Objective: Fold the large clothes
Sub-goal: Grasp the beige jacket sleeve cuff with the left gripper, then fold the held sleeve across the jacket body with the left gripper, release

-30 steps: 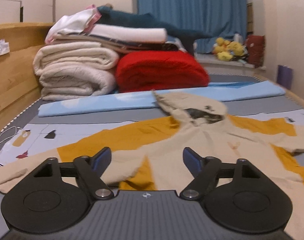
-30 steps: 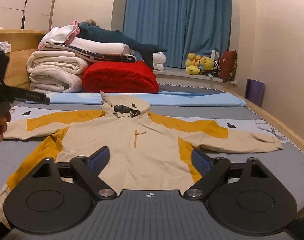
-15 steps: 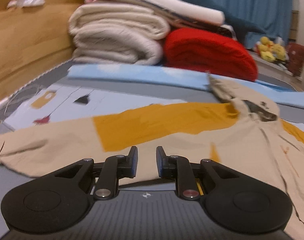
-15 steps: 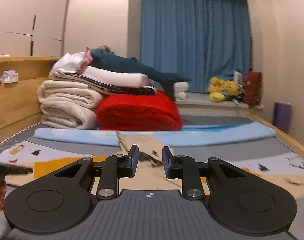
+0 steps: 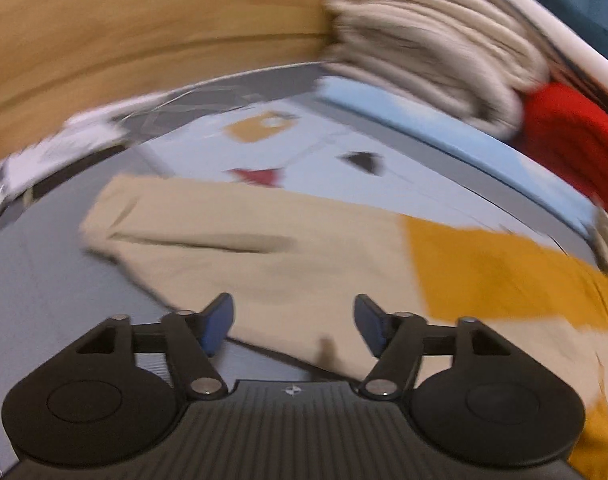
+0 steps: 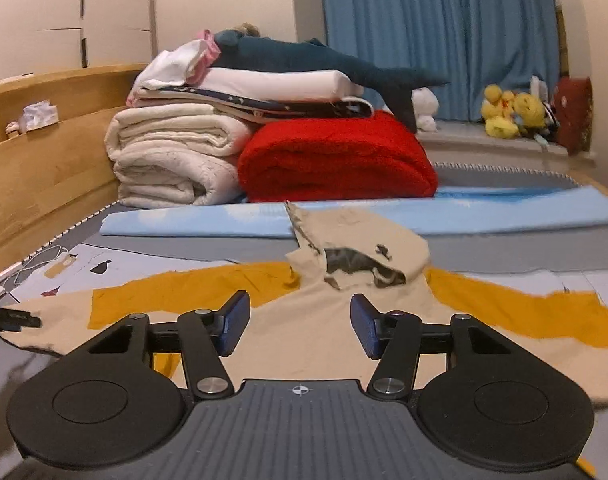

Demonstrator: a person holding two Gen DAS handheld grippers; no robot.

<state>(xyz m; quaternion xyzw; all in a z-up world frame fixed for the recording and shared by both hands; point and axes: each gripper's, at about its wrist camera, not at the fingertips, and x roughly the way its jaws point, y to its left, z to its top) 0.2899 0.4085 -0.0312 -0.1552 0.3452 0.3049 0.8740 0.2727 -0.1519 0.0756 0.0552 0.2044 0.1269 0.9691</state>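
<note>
A beige hooded jacket with mustard-yellow panels (image 6: 316,332) lies spread flat on the bed, hood (image 6: 360,248) toward the far end. In the blurred left wrist view its left sleeve (image 5: 232,248) stretches across, cuff at the left. My left gripper (image 5: 294,322) is open and empty, low over the near edge of that sleeve. My right gripper (image 6: 300,324) is open and empty, low over the chest just below the hood. The left gripper's tip (image 6: 8,318) shows at the far left of the right wrist view, by the sleeve end.
Folded white quilts (image 6: 172,160), a red blanket (image 6: 336,160) and a dark shark plush (image 6: 316,60) are stacked at the head of the bed. A light-blue mat (image 6: 504,212) lies before them. A wooden bed rail (image 6: 44,152) runs along the left. Plush toys (image 6: 512,114) sit on the window ledge.
Both grippers went from open to nearly shut and are open again. The left one swung left toward the sleeve's cuff end. The right one dropped lower over the chest below the hood.
</note>
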